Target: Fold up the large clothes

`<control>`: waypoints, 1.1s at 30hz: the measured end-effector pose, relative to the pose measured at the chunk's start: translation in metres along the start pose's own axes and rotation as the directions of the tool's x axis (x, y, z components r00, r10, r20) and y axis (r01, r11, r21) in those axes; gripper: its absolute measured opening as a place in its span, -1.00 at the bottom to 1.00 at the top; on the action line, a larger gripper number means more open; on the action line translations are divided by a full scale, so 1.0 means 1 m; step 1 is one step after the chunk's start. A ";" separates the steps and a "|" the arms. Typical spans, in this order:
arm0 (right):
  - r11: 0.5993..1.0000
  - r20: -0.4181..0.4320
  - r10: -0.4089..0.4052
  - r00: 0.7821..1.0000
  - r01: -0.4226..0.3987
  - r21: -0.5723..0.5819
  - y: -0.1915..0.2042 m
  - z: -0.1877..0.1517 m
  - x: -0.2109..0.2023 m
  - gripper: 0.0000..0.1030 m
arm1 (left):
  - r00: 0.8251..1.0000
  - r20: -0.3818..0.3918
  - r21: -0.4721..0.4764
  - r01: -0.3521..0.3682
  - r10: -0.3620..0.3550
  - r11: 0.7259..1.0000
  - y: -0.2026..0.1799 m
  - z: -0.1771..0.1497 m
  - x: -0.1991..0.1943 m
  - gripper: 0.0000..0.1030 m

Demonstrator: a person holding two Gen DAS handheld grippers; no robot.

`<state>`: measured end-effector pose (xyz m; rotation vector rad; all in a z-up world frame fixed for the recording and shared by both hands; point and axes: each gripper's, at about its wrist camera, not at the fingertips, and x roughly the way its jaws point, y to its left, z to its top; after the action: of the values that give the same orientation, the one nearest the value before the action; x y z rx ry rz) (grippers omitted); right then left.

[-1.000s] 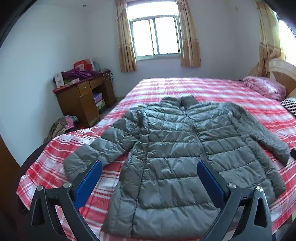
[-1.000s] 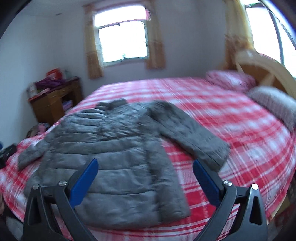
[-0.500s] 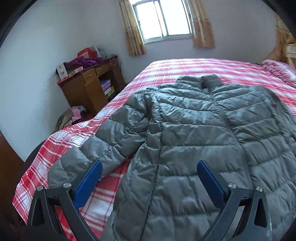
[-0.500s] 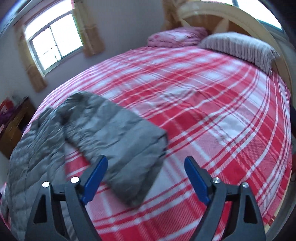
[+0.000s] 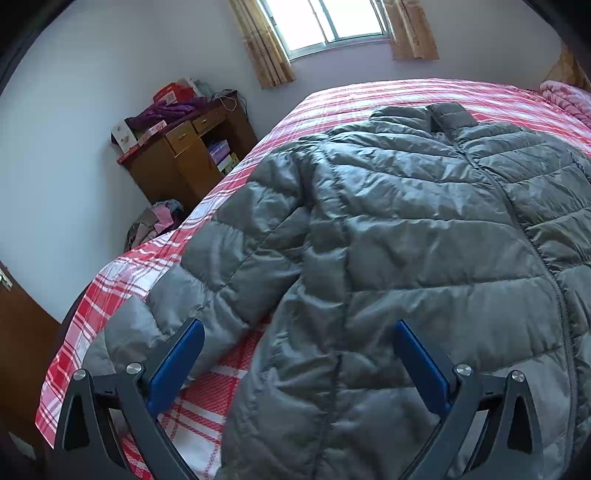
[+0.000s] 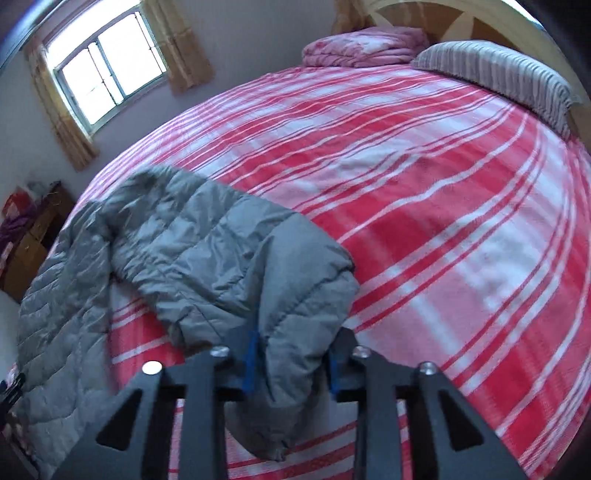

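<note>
A grey quilted puffer jacket lies front-up and spread out on a red-and-white plaid bed. My left gripper is open, hovering low over the jacket's left side, with the left sleeve by its left finger. In the right wrist view my right gripper is shut on the cuff end of the jacket's right sleeve, which bunches between the blue pads. The jacket body lies to the left.
A wooden desk with clutter stands by the wall left of the bed, clothes heaped on the floor beside it. A striped pillow and folded pink blanket lie at the headboard. A window is behind.
My right gripper moved to the right sleeve's cuff and closed on it. My left gripper moved lower and closer over the jacket's left side, still open.
</note>
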<state>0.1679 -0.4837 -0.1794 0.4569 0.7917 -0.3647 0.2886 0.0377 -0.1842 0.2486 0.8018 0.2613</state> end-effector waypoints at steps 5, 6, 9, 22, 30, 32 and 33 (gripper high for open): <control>0.999 0.036 -0.031 0.999 0.032 -0.031 0.001 0.017 -0.012 -0.62 | 1.000 0.003 -0.001 0.021 -0.021 1.000 0.008 0.001 -0.004 0.98; 0.999 0.046 -0.031 0.998 0.032 -0.039 0.005 0.020 -0.015 -0.64 | 1.000 0.006 0.001 0.022 -0.022 1.000 0.010 0.003 -0.006 0.98; 0.996 0.098 -0.032 0.995 0.040 -0.079 0.025 0.033 -0.028 -0.65 | 0.999 0.019 -0.010 0.040 -0.039 0.999 0.016 0.011 -0.011 0.98; 0.892 0.238 0.100 0.966 0.019 -0.451 0.201 0.049 -0.055 -0.65 | 0.997 0.053 -0.015 0.051 -0.050 0.999 0.025 0.036 -0.012 0.98; 0.775 0.190 0.179 0.965 -0.019 -0.631 0.299 -0.009 -0.017 -0.65 | 0.999 0.020 -0.042 0.040 -0.039 0.998 0.033 0.045 0.015 0.98; 0.752 0.171 0.185 0.968 -0.027 -0.658 0.315 -0.025 -0.003 -0.66 | 0.999 0.017 -0.038 0.039 -0.038 0.999 0.034 0.044 0.018 0.98; 0.741 0.158 0.187 0.970 -0.034 -0.670 0.321 -0.032 0.005 -0.66 | 0.999 0.013 -0.033 0.037 -0.037 0.999 0.034 0.043 0.021 0.98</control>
<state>0.3051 -0.1971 -0.1216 -0.2151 0.6234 0.0031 0.3292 0.0711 -0.1586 0.2034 0.7879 0.2381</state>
